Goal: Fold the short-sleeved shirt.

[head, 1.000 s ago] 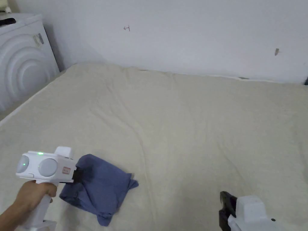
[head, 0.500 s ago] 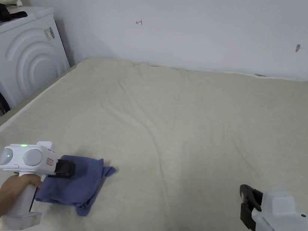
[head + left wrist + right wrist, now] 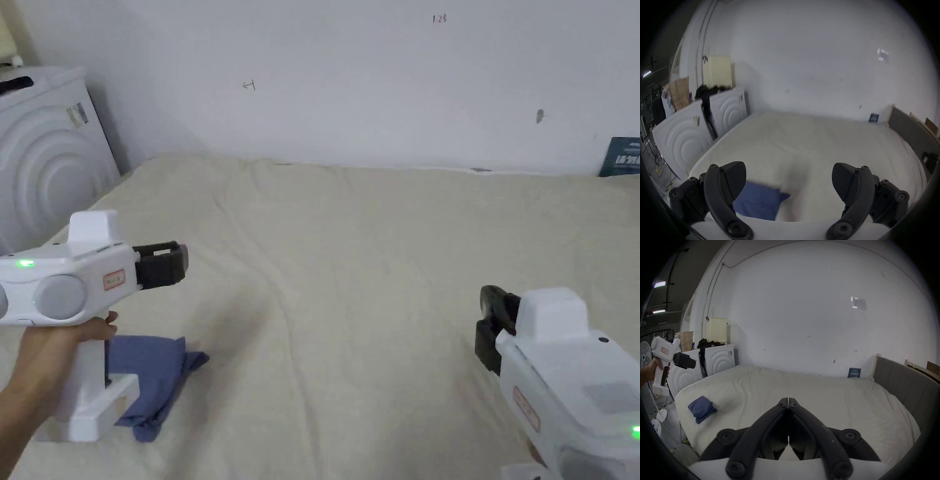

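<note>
My left tongs hang above the bed with the jaws spread wide and nothing between them, and my right tongs are pressed fully shut on nothing, held low over the near right part of the bed. The shirt lies below and a little behind my left tongs as a small blue bundle, close to the bed's near left corner (in the right gripper view it sits just in from the rounded edge). To my eye the fold is done or nearly so, and the risk now is mostly of undoing it: one loose flap pokes out at the right of the bundle, and if I dip the left tongs carelessly a jaw could catch that flap and drag the layers open. The bundle is also near enough to the left edge that a nudge outward could tip part of it over the side toward the floor. On that side stand white washing machines, close to the bed, so my left hand has little room to swing outward. The middle and far side of the bed are wide and bare up to the wall, with a padded headboard bounding the right, so any further move is safest made inward.
</note>
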